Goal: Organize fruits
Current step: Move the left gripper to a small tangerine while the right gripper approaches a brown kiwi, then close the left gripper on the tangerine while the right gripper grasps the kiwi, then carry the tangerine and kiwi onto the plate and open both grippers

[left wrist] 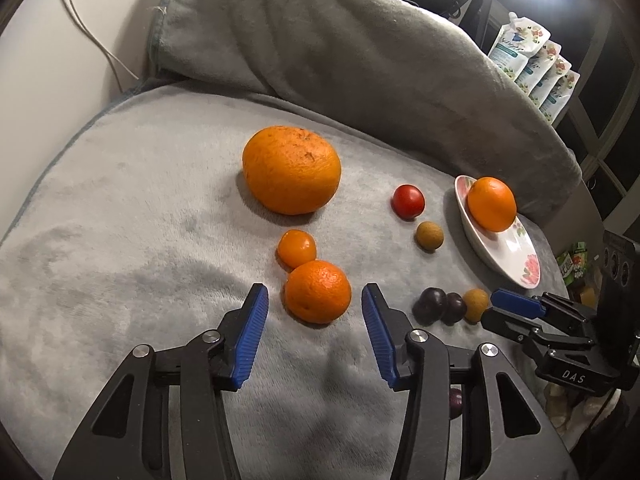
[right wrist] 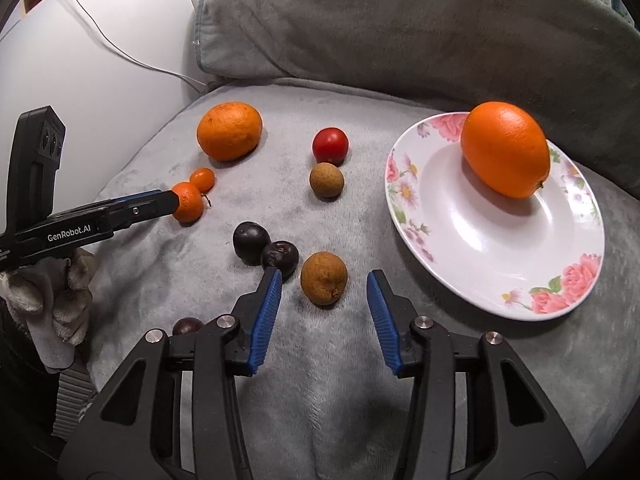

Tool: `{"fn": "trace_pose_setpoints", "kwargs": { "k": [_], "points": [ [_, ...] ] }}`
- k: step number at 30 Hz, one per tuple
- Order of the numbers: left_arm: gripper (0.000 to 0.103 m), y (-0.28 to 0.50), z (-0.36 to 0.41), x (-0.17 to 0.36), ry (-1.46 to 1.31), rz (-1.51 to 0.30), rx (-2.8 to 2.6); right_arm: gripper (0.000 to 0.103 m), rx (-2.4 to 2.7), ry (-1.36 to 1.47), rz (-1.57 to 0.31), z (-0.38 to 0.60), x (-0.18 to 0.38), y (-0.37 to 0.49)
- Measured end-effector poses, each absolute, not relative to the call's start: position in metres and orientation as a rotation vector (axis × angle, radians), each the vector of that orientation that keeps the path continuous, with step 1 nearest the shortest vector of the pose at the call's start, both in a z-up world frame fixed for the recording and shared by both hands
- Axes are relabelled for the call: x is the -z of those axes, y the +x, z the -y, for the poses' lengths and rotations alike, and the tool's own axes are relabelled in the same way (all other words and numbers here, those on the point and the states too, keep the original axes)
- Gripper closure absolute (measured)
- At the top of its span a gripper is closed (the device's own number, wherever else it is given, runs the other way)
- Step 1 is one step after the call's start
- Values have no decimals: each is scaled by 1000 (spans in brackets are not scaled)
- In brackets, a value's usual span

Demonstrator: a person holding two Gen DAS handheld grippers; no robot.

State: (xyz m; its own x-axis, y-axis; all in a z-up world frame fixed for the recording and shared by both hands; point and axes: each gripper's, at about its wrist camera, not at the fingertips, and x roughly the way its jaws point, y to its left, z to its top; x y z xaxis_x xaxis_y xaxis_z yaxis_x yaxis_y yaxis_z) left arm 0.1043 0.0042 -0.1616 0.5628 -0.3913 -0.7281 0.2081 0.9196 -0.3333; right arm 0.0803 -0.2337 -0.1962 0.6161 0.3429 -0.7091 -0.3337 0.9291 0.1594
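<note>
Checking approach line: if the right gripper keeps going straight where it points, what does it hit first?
Most likely the brown longan-like fruit, which sits between the open blue fingers of the right gripper, untouched by either. Depth is hard to judge.

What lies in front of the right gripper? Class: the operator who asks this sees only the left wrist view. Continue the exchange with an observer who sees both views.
Observer: A brown fruit lies at the tips of the right gripper. Its fingers are open and neither pad touches the fruit.
Operator: Is there room on the plate?
Observer: Yes. One orange sits toward the far rim of the plate, and the white middle is bare.
Operator: What holds the left gripper?
Observer: A hand in a white knitted glove grips its handle.
</note>
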Motion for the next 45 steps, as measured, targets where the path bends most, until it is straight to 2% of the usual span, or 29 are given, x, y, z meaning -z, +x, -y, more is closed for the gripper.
{"fn": "trace_pose_setpoints", "kwargs": {
  "k": [5,12,15,21,30,45],
  "points": [
    [57,109,-1,165,-214,-921,367,57,-387,-1,-832,230,201,84],
    [66,117,0,172,-239,-943,379,61,-396,-1,-845,228,204,90],
    [67,116,1,172,-230,-939,378,63,-396,-6,-851,227,206,91],
    [68,116,-2,171,-243,-938,381,75,-397,-8,-857,226,207,91],
    [68,108,-6,161,-266,-910,379,75,-393,36,-833,233,202,86],
    [68,87,24,124,-243,-826,472,75,-318,111,-679,280,158,45]
  ]
}}
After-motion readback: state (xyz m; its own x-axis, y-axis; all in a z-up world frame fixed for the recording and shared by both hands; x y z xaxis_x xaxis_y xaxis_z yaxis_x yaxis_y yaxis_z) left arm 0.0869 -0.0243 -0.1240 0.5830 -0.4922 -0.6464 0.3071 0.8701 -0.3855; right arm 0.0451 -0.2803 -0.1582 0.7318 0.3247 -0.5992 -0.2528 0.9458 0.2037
